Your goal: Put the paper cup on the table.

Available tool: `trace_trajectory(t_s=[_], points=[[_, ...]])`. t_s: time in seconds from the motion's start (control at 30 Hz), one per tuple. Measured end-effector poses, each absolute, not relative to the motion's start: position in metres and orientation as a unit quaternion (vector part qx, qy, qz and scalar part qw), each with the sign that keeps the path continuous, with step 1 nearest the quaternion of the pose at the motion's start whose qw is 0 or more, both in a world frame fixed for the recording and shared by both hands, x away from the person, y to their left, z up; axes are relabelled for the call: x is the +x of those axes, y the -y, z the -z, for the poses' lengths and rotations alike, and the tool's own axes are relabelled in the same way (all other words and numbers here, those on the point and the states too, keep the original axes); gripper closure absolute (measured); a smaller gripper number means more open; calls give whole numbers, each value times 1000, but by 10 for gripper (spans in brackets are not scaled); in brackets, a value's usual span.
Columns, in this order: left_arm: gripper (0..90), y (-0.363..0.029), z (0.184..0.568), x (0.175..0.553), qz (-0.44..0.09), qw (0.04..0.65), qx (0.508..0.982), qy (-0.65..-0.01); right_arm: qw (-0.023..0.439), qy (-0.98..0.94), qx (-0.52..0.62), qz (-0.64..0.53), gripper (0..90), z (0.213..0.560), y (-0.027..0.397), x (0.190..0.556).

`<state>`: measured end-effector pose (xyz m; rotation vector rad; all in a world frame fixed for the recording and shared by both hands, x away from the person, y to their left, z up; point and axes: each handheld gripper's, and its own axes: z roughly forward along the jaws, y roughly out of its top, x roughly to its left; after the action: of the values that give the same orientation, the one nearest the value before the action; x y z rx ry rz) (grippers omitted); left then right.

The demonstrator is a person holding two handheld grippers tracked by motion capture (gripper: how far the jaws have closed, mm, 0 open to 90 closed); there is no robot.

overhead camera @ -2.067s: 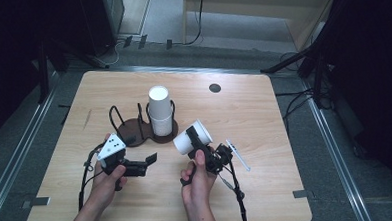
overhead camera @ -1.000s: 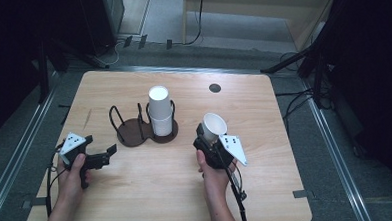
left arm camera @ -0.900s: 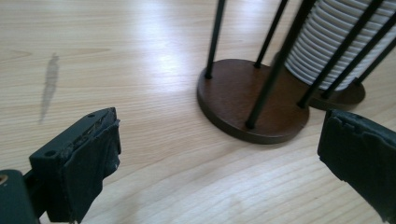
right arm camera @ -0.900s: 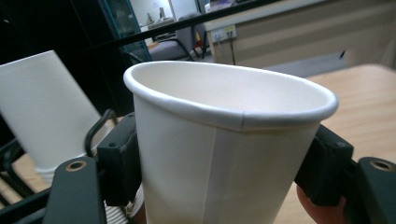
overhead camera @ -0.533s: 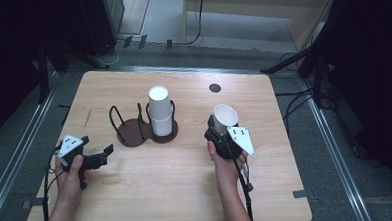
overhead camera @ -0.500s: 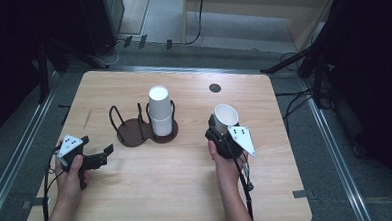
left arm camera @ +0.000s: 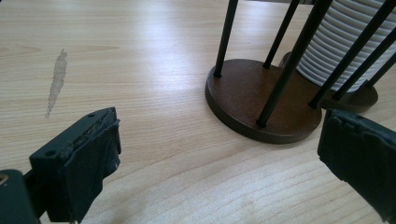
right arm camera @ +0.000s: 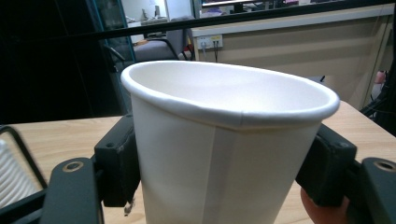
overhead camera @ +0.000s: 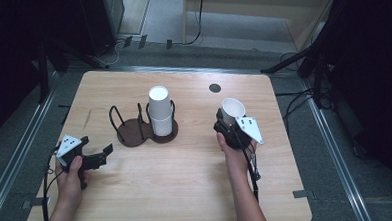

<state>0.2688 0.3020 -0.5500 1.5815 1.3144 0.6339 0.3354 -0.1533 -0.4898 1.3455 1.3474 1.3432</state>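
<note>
Since the earliest frame the right gripper (overhead camera: 228, 123) has carried its cup (overhead camera: 232, 109) away from the rack (overhead camera: 141, 131), across the table (overhead camera: 187, 181) to the rack's right, and turned it from lying on its side to upright; the left gripper (overhead camera: 100, 157) has drawn back from the rack to its lower left and has stayed there over the last second

The table is pale wood, with a dark round spot (overhead camera: 214, 87) up and to the right of the rack. The rack, a dark brown base of two round plates with thin black posts, stands near the table's middle. Its right-hand plate holds a stack (overhead camera: 160, 111) of white cups; in the left gripper view the left plate (left arm camera: 261, 105) is bare

The cup now stands well apart from the rack, mouth up. In the right gripper view the jaws sit against both sides of the cup (right arm camera: 224, 158) below its rim; they have just been easing open a little, and the cup is between them, gripped

The left gripper's jaws gape wide with nothing between them, pointing toward the rack
</note>
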Motion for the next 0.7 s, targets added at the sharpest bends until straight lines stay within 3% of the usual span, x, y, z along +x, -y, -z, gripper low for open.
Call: trace_trajectory(t_s=[0.7], points=[[0,-305,550,267,-257,487,636,-541,383,-562,549,-486,269,524,182,385]])
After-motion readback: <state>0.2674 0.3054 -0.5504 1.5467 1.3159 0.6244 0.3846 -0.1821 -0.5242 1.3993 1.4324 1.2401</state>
